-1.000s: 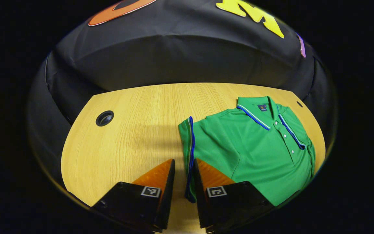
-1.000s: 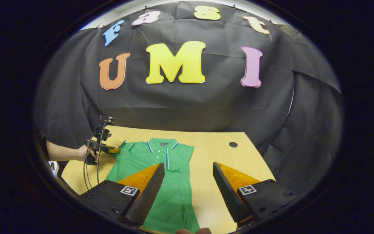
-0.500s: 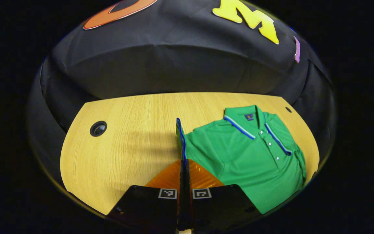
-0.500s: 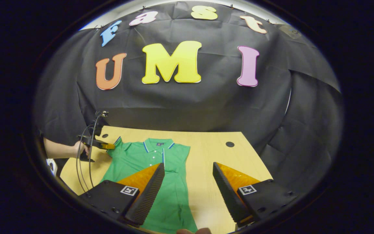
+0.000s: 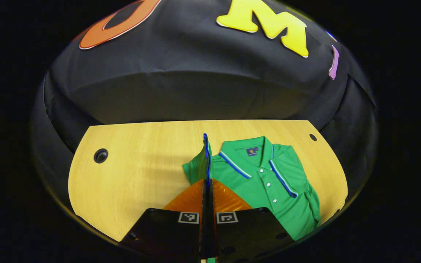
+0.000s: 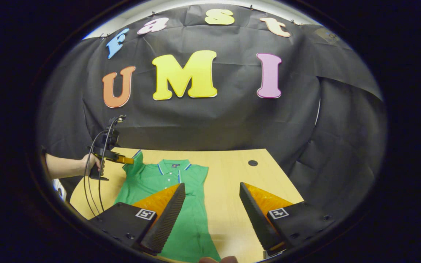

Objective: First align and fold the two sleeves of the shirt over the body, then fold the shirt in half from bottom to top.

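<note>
Lifted higher than a moment ago, the sleeve (image 5: 206,155) now stands up off the surface (image 5: 137,160), its blue-trimmed cuff clenched in the left claw (image 5: 207,186). One green shirt (image 5: 269,186) lies flat on the surface, collar toward the wall; its lower hem is cut off at the edge of the right gripper view. Right claw (image 6: 212,208) hovers released above the shirt's lower half, grasping nothing. Two round holes mark the surface. One hand (image 6: 90,162) grips the left claw's handle, seen far left.
</note>
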`<state>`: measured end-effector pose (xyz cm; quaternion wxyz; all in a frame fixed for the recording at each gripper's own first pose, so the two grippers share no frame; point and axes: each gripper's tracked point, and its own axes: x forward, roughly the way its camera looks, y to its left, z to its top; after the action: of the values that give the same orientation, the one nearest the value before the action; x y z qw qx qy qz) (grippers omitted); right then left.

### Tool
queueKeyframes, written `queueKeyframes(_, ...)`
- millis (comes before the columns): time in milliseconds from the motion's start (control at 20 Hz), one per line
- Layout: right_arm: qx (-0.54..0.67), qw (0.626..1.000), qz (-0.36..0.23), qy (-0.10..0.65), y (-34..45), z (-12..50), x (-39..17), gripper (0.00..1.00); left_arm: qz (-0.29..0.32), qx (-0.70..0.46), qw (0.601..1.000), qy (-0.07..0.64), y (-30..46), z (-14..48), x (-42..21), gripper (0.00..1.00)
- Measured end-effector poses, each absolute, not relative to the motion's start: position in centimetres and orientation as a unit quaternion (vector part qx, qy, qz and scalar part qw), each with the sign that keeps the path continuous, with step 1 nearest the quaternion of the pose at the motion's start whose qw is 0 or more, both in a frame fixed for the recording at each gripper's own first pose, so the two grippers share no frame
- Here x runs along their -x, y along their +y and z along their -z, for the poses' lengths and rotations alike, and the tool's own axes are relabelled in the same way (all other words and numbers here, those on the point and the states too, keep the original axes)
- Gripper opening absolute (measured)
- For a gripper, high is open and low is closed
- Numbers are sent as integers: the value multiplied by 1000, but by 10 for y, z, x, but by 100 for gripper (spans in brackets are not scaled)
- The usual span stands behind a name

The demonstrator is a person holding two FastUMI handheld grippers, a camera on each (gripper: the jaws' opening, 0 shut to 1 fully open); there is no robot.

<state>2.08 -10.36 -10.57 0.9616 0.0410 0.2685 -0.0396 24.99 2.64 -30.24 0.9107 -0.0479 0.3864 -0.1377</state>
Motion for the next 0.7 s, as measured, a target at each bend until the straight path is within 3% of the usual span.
queueKeyframes(300, -45, 956, 73, 279, -144, 114, 2, 92, 160, 77, 892, 417, -48, 324, -242, 6)
queueKeyframes(350, -45, 955, 76, 282, -149, 117, 6, 95, 157, 81, 891, 419, -55, 323, -241, 7)
queueKeyframes(400, -45, 955, 77, 284, -153, 119, 7, 99, 155, 82, 891, 418, -59, 324, -241, 13)
queueKeyframes(450, -43, 954, 77, 286, -155, 120, 8, 95, 157, 84, 893, 412, -64, 324, -239, 19)
queueKeyframes(600, -38, 956, 65, 283, -153, 121, 6, 95, 143, 68, 902, 403, -59, 312, -233, 100)
queueKeyframes(700, -38, 958, 50, 281, -144, 121, 4, 93, 135, 69, 906, 395, -53, 310, -224, 100)
